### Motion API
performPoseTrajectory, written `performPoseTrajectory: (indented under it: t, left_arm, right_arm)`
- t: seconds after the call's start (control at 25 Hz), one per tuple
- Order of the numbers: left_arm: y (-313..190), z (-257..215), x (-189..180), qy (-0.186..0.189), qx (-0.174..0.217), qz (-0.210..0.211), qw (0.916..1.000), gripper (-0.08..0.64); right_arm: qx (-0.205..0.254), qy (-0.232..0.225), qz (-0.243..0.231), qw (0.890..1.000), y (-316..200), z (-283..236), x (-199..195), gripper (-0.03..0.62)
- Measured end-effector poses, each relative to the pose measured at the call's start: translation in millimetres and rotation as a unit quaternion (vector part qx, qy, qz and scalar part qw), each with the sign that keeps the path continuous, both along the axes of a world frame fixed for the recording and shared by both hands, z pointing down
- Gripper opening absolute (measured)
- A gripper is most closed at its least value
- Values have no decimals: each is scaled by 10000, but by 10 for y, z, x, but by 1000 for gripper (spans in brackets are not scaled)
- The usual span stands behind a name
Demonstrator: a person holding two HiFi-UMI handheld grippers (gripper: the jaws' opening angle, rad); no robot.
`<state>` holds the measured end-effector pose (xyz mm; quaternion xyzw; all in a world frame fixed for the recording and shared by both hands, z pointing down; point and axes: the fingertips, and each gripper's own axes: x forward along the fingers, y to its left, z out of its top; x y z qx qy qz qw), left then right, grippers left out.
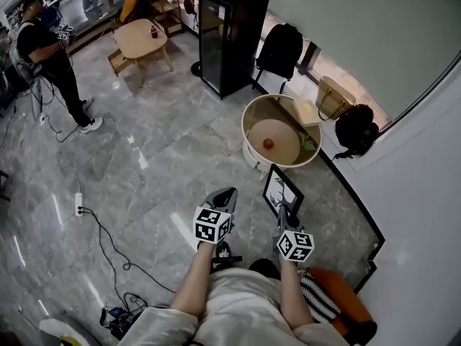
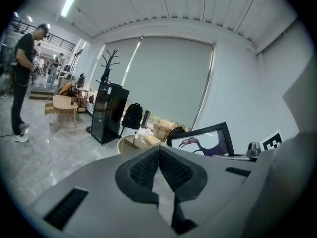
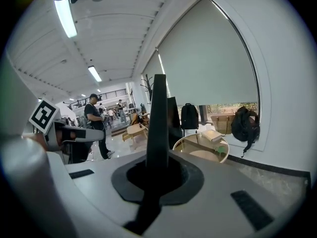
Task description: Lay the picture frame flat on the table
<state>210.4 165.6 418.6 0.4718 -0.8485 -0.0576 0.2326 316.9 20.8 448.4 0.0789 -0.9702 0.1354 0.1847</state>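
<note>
The picture frame is not on the desk yet. It is in the air on the person's side of the round desk, just short of its near rim, and it stands upright on edge with its printed face turned toward the left tongs. The right tongs are closed on the frame's lower edge. In the right gripper view the frame shows as a thin dark bar rising straight up between the jaws. Gripping it low and by the edge probably keeps the glass face free of the pads and leaves the rest of the frame free to swing down once it is over the desk.

The left tongs are closed on nothing, their pads meeting at the tips. They sit beside the right tongs, also short of the desk's near rim, and seem to be kept free as a spare support.

On the desk, a red ball lies left of centre and a book rests at the far rim, with bare surface between them. That gap looks like the place for the frame. The carry therefore seems about half done. What remains is to reach over the rim, tip the frame down and let it go.
</note>
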Motion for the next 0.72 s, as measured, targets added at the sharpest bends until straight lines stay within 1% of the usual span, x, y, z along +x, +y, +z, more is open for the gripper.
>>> performPoseTrajectory:
  t: [0.16,0.24,0.36,0.52,0.72]
  left_arm:
    - [174,48,-113,82,-8,-68,9999,21]
    - [263,48,-179,141,51,-181,9997,21]
    - [328,46,-267,178,123,-351,9991,21]
    - [337,61,-385,190,89,-400,9990,21]
    - [358,155,-724,272,-28,-530,9982,21]
  right_arm:
    - [-47,85,-53,9999,88,39,-185,40]
    - [-94,61,-69,9999,135,24,-284,40]
    - [-102,30,-214,9997,209,16,-451,40]
    - [-131,57,-410,9991,252,34,-696,40]
    - [-164,64,-594,9981,236,93,-1081,40]
